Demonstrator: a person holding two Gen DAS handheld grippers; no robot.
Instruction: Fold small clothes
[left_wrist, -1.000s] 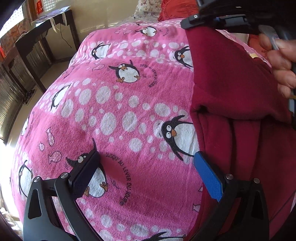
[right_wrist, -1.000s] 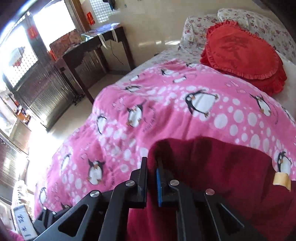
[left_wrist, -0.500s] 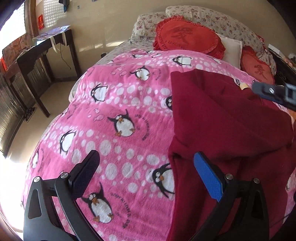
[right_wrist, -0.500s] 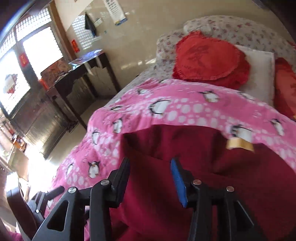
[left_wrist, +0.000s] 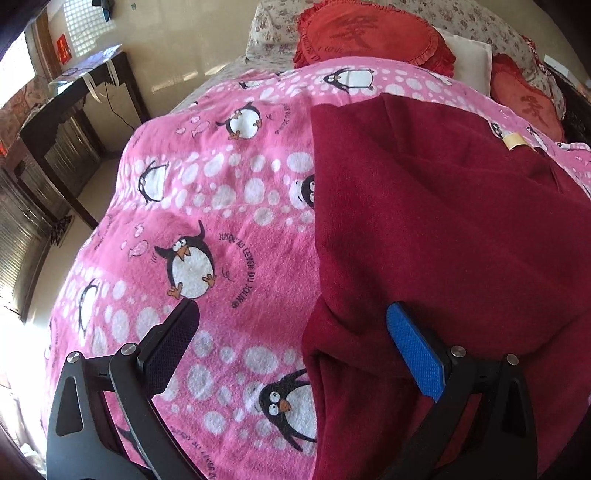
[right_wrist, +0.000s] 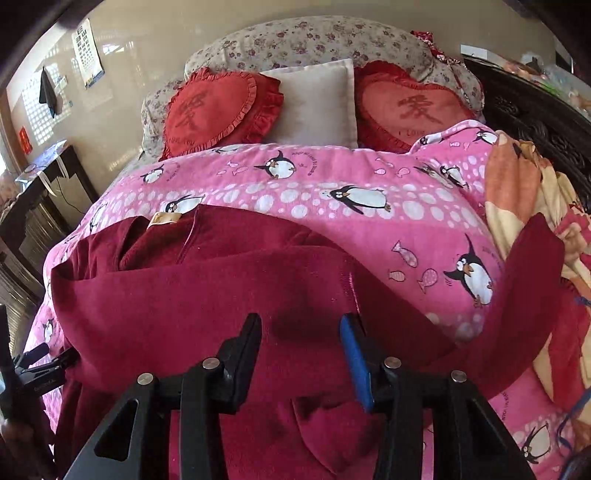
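A dark red fleece garment (left_wrist: 443, 229) lies on the pink penguin blanket (left_wrist: 221, 206), its left side folded over the body; its beige neck label (left_wrist: 515, 141) points to the pillows. My left gripper (left_wrist: 291, 332) is open and empty, hovering over the garment's left edge. In the right wrist view the garment (right_wrist: 207, 295) fills the foreground and one sleeve (right_wrist: 524, 295) stretches out to the right. My right gripper (right_wrist: 303, 339) is open and empty above the folded part. The left gripper's tip (right_wrist: 40, 365) shows at the far left.
Two red heart cushions (right_wrist: 214, 107) and a beige pillow (right_wrist: 314, 103) lie at the head of the bed. An orange patterned blanket (right_wrist: 524, 192) is bunched at the right. A dark desk (left_wrist: 62, 122) stands left of the bed, with the blanket edge dropping to the floor.
My right gripper let go of the garment's left side after laying it over the body, then opened and swung right. My left gripper drew back, still open.
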